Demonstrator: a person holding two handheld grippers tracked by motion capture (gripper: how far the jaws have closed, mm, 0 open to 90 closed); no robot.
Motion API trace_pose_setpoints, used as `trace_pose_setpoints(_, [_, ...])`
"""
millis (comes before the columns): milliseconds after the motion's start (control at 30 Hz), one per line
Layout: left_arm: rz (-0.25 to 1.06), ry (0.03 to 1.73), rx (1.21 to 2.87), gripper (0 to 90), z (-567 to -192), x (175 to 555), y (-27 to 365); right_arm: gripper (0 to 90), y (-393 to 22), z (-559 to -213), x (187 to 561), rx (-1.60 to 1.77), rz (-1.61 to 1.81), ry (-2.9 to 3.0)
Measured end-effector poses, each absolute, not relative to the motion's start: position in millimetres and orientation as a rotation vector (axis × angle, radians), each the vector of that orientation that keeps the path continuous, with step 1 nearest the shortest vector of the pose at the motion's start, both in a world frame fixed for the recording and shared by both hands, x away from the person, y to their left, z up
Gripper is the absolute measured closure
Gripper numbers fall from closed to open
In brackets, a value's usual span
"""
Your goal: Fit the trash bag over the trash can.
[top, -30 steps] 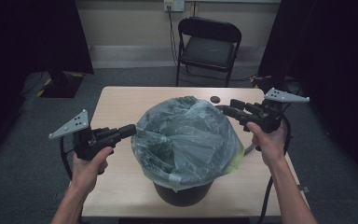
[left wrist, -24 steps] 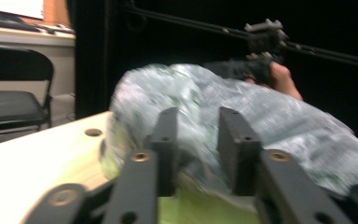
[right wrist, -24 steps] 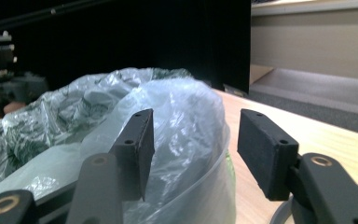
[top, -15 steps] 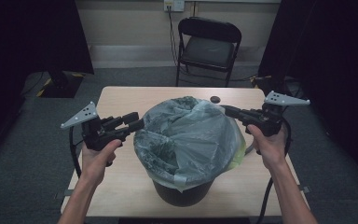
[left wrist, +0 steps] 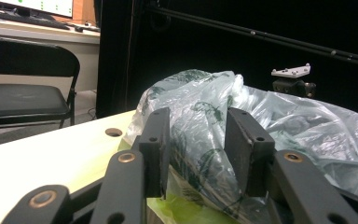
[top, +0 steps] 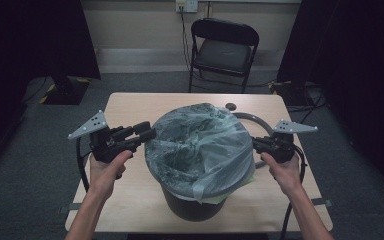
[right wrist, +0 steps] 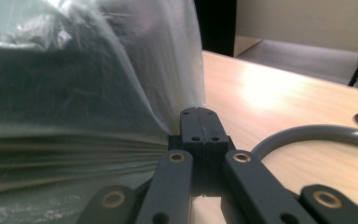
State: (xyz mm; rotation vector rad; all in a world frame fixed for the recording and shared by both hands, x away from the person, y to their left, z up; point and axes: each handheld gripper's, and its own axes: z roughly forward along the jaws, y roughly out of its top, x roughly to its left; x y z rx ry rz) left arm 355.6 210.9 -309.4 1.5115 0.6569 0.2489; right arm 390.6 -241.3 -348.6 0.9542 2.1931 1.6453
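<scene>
The black bin [top: 190,205] is standing in the middle of the tabletop [top: 130,107], somewhat toward its near edge. The clear bag [top: 200,150] lining it is ballooning over the rim, with a greenish flap hanging down the near right side. The work in hand is seating that bag evenly around the rim. The right gripper [top: 256,145] is sitting at the bin's right side with its jaws pressed fully together. In the right gripper view the film is running straight into their tips, so it is most likely pinching a fold of the bag. The left gripper [top: 147,132] is waiting at the bin's left side. Its jaws have just been opening and are now standing partly apart, with a loose bulge of bag between the pads [left wrist: 161,140] but not clamped. To do this well, the left gripper should be closing on a fold low down, near the rim, rather than on the puffed-up top. Both sides should then be drawing outward and downward together, so the film is tightening evenly instead of sliding toward one hand. The pull should be slow, since thin film tears easily at a pinch, and a hard one-sided tug could be tipping the bin. The grey ring [top: 252,120] lying toward the far right corner should be staying clear of the right hand's path.
</scene>
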Motion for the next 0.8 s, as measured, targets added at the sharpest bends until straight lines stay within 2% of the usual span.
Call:
trace_pose_setpoints(33, [0.247,0.653,1.51,59.7,-309,356,211,90.0,-241,-347,391,0.957,1.652,2.177])
trace_pose_setpoints(167, [0.252,0.646,1.502,58.1,-307,355,212,69.5,-247,-328,392,0.968,1.688,2.094])
trace_pose_setpoints(400, [0.252,0.639,1.494,51.7,-305,353,213,57.2,-252,-291,388,0.912,1.707,2.035])
trace_pose_setpoints(467, [0.249,0.631,1.498,49.9,-306,353,212,51.3,-246,-278,386,0.87,1.723,2.041])
trace_pose_setpoints(667, [0.283,0.631,1.532,45.1,-306,353,204,44.0,-212,-247,385,0.764,1.722,2.109])
trace_pose_setpoints(733, [0.272,0.628,1.524,45.0,-306,352,205,44.3,-200,-240,386,0.729,1.716,2.136])
trace_pose_setpoints(800, [0.279,0.624,1.525,45.0,-306,351,207,49.0,-184,-232,387,0.672,1.713,2.173])
